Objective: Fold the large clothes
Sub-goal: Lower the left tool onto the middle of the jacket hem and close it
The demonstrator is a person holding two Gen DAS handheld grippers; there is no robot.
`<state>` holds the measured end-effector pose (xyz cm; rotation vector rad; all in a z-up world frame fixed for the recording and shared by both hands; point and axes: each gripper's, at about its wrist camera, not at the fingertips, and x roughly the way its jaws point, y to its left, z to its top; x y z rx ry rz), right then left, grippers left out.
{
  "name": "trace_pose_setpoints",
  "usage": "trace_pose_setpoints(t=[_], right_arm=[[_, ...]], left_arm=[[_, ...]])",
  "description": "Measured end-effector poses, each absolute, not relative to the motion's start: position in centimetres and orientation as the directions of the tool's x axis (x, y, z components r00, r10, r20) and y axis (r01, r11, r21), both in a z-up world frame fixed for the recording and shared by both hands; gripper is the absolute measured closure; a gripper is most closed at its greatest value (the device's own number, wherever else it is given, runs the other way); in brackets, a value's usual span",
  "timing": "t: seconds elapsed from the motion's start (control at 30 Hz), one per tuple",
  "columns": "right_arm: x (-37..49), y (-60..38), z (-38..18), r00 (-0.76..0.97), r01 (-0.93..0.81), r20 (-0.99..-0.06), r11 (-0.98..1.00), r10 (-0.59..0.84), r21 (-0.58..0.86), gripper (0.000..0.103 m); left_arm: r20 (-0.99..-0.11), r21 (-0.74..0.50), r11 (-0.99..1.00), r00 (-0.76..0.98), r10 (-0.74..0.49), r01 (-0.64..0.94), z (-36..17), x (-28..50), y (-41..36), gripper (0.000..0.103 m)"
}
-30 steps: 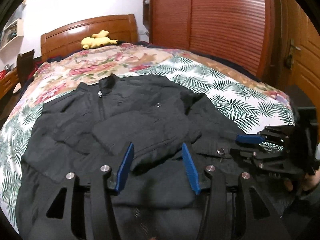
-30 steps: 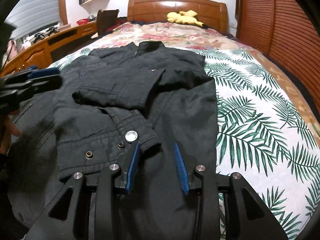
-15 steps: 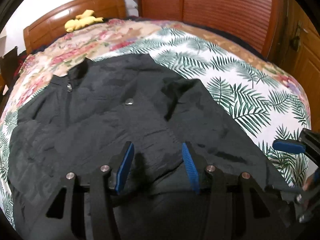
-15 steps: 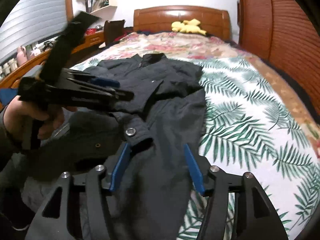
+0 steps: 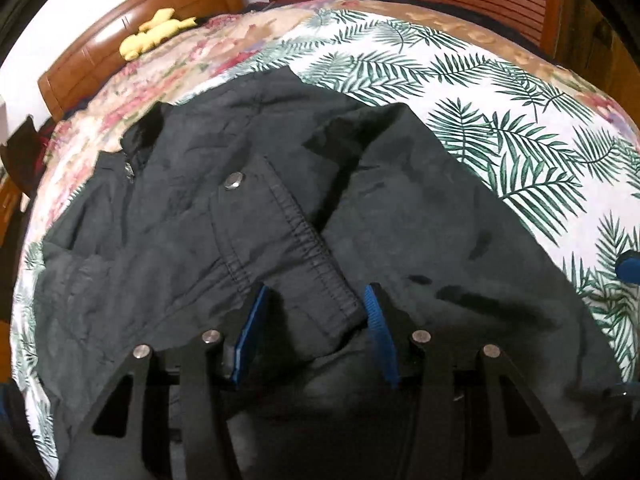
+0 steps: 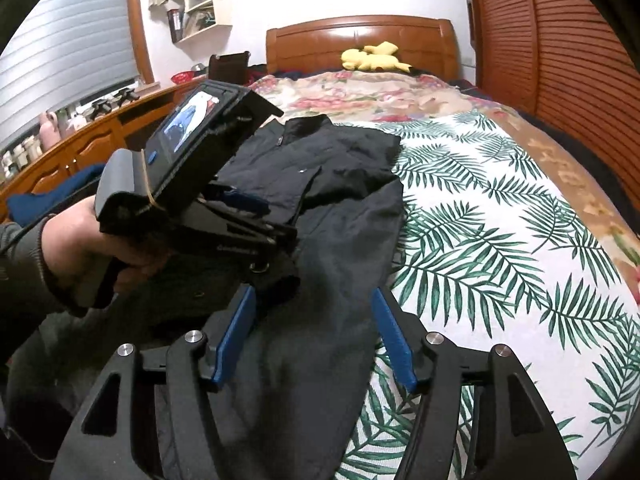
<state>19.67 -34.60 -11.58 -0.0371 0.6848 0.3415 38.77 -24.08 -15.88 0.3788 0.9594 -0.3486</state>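
the left gripper (image 5: pixel 312 332) sits low in the centre of its own wrist view, jaws partly apart and closing, with the stitched sleeve cuff (image 5: pixel 320 280) of the black jacket (image 5: pixel 168 216) lying between the blue pads; i cannot tell whether the pads press the cloth yet. the right gripper (image 6: pixel 316 340) stands wide and holds nothing, hovering at the bottom centre of its view over the long dark sleeve (image 6: pixel 344 248).

the jacket lies spread on the leaf-print bedspread (image 6: pixel 500 240), collar (image 5: pixel 140 136) toward the upper left of the left wrist view, near the wooden headboard (image 6: pixel 360 40), hem toward the bottom of the frame. its long axis runs from lower centre to upper left there, and nearly straight up the frame in the right wrist view. the cuffed sleeve is folded in across the chest, its cuff end pointing down-frame straight into the left jaws.

in the right wrist view the left gripper, held by a hand (image 6: pixel 100 240) at the left of the frame, lies over the cuff, clearly the nearer of the two. the next move probably turns on this: the cuff is directly ahead of the left pads, so that gripper should take it, while the right one is nearer the outer sleeve at the jacket's right edge.
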Motion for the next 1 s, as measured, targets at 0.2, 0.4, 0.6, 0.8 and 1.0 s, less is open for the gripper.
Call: trace_pose_setpoints(t=[0.2, 0.4, 0.6, 0.8, 1.0], right_arm=[[19.8, -34.1, -11.5, 0.720, -0.336, -0.614, 0.936, 0.324, 0.100, 0.040], [20.2, -32.5, -11.4, 0.726, -0.333, -0.616, 0.940, 0.305, 0.073, 0.040], [20.4, -31.6, -11.0, 0.744, -0.323, -0.602, 0.945, 0.290, 0.055, 0.040], [20.5, -32.5, -10.9, 0.758, -0.288, -0.600, 0.957, 0.254, 0.041, 0.040], [20.4, -34.3, -11.0, 0.764, -0.257, -0.604, 0.966, 0.229, 0.041, 0.040]], left_arm=[[-0.779, 0.202, 0.883, 0.617, -0.117, 0.424, -13.0, 37.2, -21.8, 0.099], [-0.722, 0.206, 0.917, 0.686, -0.093, 0.341, -9.5, 36.6, -16.6, 0.103], [-0.740, 0.129, 0.922, 0.654, -0.156, 0.366, -8.9, 35.9, -14.1, 0.103], [-0.787, 0.058, 0.910, 0.580, -0.211, 0.410, -11.1, 36.4, -16.7, 0.089], [-0.821, 0.027, 0.893, 0.519, -0.237, 0.450, -13.4, 37.3, -20.5, 0.074]])
